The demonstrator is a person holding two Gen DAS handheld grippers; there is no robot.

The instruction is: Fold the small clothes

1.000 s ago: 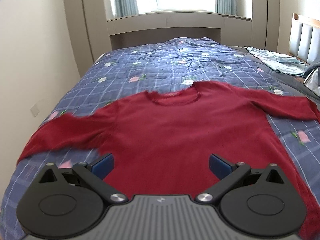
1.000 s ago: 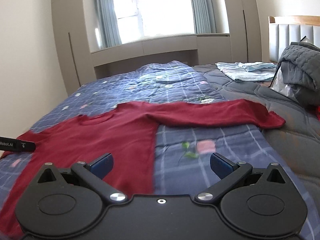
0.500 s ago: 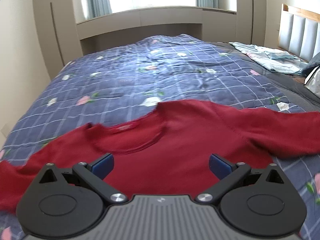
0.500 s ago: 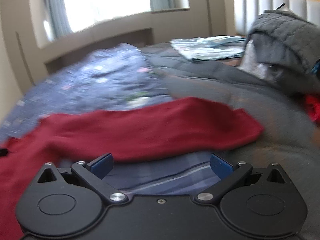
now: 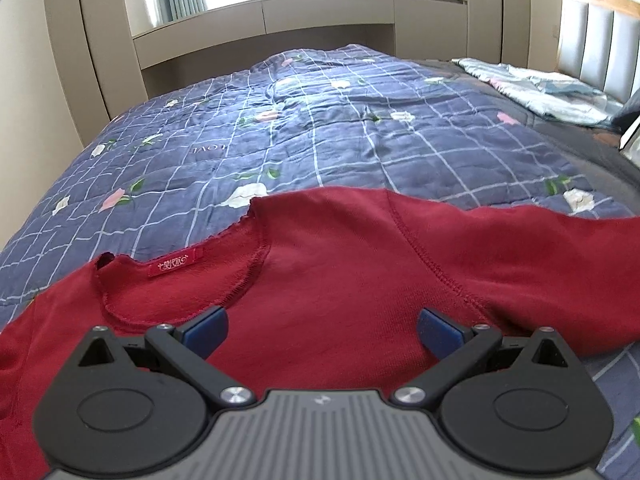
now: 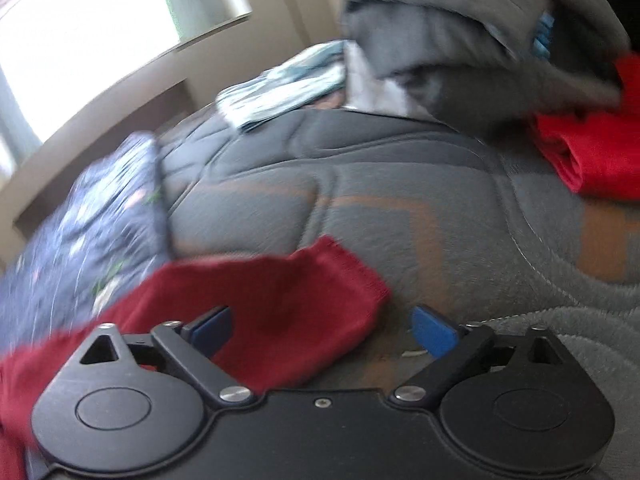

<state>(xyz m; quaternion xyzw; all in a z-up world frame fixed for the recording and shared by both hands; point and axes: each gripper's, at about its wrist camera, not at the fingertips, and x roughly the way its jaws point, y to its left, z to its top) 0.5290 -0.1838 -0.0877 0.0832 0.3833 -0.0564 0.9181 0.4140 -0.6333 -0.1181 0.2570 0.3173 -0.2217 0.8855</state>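
- My left gripper (image 5: 322, 328) has moved in over the red top (image 5: 340, 280): a second ago I saw the whole garment spread out ahead, and now only its collar (image 5: 176, 292) and shoulder seam (image 5: 432, 264) fill the space in front of me.
- Its jaws are wide open and hold nothing; the collar's edge lies just ahead of the left blue pad (image 5: 204, 330), and the shoulder lies between the two pads. I cannot tell whether either pad touches the cloth.
- The top lies flat on the quilt (image 5: 320, 132), neck label up, its sleeve running off to my right.
- My right gripper (image 6: 322, 330) has swung out to that sleeve's end: before, the sleeve lay well ahead, and now the cuff (image 6: 344, 280) sits just in front of the jaws, on the grey cover (image 6: 400, 200). This view is blurred by motion.
- These jaws are also fully apart and empty; the cuff lies nearer the left pad (image 6: 212, 330) than the right.
- I judge the first fold is being set up: shoulder held, sleeve to be brought in across the body.
- Far right, ahead, a brighter red cloth (image 6: 592, 148) lies under a grey bundle (image 6: 460, 40).
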